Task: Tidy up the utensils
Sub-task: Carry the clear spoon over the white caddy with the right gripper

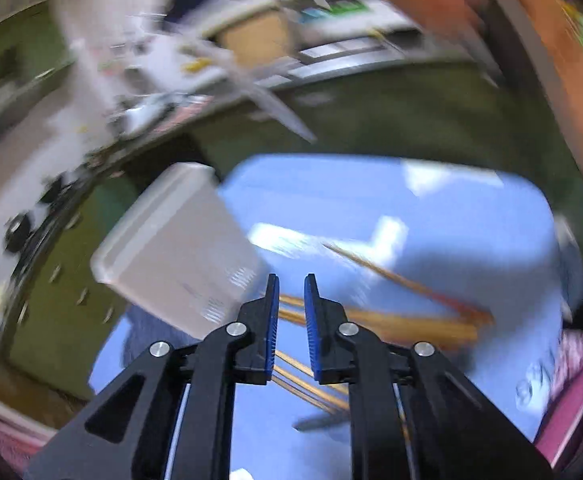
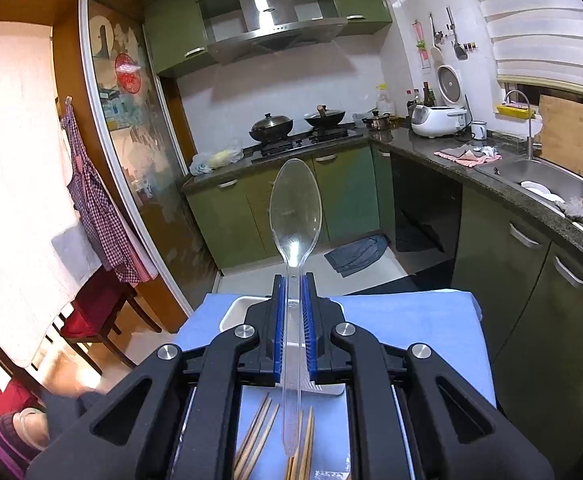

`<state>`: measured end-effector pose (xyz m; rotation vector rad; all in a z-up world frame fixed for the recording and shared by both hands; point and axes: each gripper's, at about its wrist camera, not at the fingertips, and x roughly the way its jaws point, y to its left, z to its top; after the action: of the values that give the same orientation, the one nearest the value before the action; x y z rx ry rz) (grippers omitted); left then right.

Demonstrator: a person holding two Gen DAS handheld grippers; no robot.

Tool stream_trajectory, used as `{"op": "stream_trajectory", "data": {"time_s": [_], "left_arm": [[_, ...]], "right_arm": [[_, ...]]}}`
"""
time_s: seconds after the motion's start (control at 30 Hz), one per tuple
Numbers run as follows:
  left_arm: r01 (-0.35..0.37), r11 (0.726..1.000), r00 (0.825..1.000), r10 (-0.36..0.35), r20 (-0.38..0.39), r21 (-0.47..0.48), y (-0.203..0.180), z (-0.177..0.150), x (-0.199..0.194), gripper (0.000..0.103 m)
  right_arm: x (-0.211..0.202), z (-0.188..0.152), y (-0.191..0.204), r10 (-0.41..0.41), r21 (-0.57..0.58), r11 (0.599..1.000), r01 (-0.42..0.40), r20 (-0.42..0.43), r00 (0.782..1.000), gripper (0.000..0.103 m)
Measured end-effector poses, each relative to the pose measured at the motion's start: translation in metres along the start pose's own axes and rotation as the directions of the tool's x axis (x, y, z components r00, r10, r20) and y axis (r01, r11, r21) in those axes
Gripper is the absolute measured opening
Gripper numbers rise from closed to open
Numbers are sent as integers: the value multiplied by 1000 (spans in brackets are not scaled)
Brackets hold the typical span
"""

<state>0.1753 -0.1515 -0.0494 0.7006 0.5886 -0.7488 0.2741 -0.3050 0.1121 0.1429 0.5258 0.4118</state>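
The right gripper (image 2: 292,308) is clamped on a clear plastic spoon (image 2: 294,216), its ridged blue pads (image 2: 278,320) pressing the thin handle from both sides. The spoon is glassy and see-through, with a smooth oval bowl. Its long axis runs straight along the fingers: bowl forward and up toward the green kitchen cabinets (image 2: 227,216), handle tail trailing back over the table. Beneath it lies a flat blue cloth (image 2: 411,332) with a white rectangular tray (image 2: 233,314) at its far edge, partly hidden behind the fingers. Slim wooden chopsticks (image 2: 257,436) lie on the cloth nearer the camera, roughly in line with the spoon.

The left gripper (image 1: 292,292) stands slightly parted, with a narrow gap between its blue pads and nothing in it. Its view is heavily blurred. It hangs above the same blue cloth (image 1: 371,200), where a white, round-cornered tray (image 1: 171,240) sits to the left and the pale brown chopsticks (image 1: 411,320) lie scattered at several angles, some crossing under the fingers.
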Motion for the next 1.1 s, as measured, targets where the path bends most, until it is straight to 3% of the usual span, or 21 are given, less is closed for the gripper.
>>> {"op": "stream_trajectory", "data": {"time_s": [0.17,0.33,0.43,0.6,0.7,0.8,1.1], "left_arm": [[164,970,986,-153,-72,178,-31,-14,5,14],[312,876,946,-251,-205,369,-63,-24,10,18],[421,805,899,-310,-309,417,-71,-33,12,18],[469,738,867,-279,-413,485,-72,-44,32,24],[528,712,825,-300,-479,463,-69,-46,49,24],[568,678,795,-305,-524,467,-71,-48,61,24],[639,600,741,-310,-596,482,-81,-43,79,23]], "right_arm": [[0,11,-4,-8,13,1000,8,-4,1000,9],[4,15,-5,4,20,1000,-4,-16,1000,9],[9,18,-5,10,15,1000,-10,-34,999,10],[15,22,-4,19,14,1000,-18,-55,998,9],[16,25,-3,16,7,1000,-16,-58,998,9],[16,25,-6,13,8,1000,-13,-59,998,9],[17,27,-7,6,5,1000,-5,-70,998,10]]}}
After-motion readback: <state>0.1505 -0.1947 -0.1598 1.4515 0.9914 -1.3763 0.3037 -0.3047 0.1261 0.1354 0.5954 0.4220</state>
